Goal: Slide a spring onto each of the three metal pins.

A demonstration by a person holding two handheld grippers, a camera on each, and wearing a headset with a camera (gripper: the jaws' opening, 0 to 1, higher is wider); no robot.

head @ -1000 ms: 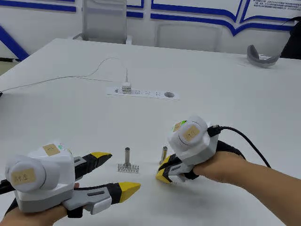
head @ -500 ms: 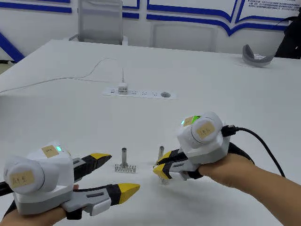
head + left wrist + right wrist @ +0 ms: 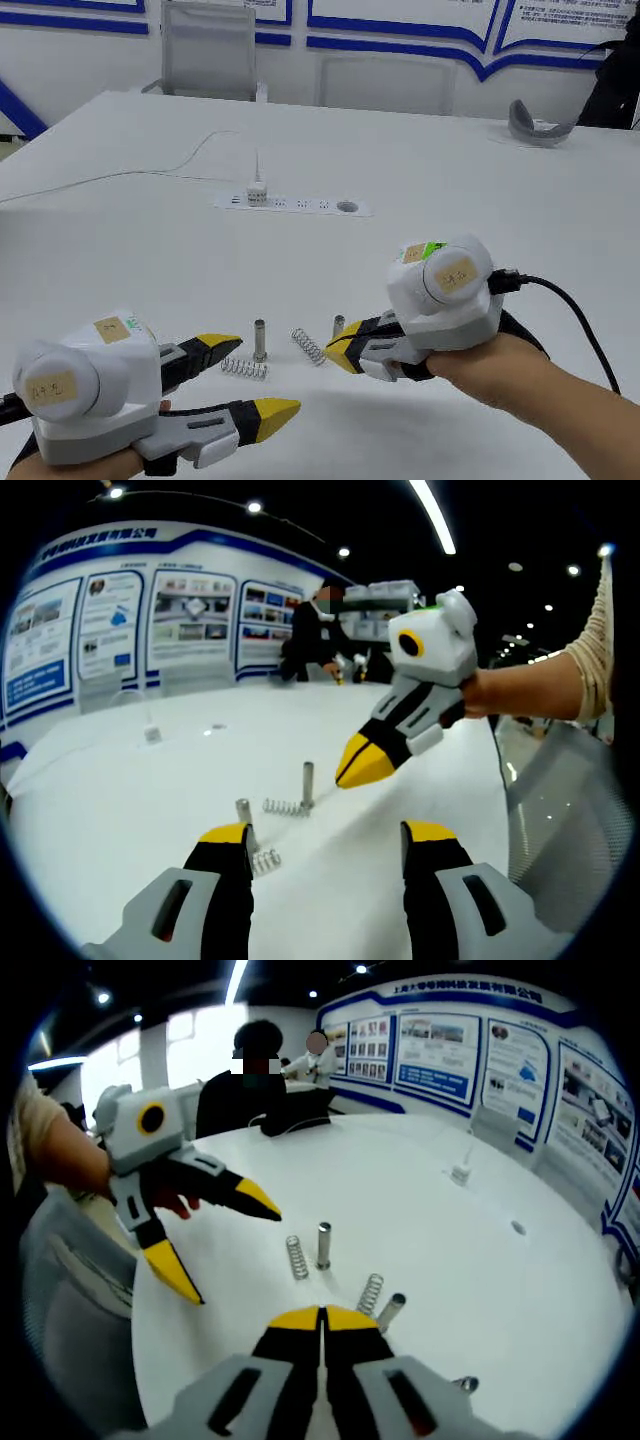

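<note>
White left gripper (image 3: 268, 373), yellow-tipped jaws, black cable (image 3: 510, 281)

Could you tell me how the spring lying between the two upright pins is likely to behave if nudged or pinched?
The spring is a thin open coil lying on its side on the smooth table, so a nudge would probably roll or skid it. It looks light; pinched across the coils by the right gripper, it may squash or pop free.

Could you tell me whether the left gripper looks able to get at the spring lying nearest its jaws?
Probably yes: the left gripper is open, and that spring lies flat just ahead of its jaws, nothing between. The pin standing beside it may crowd the grasp.
</note>
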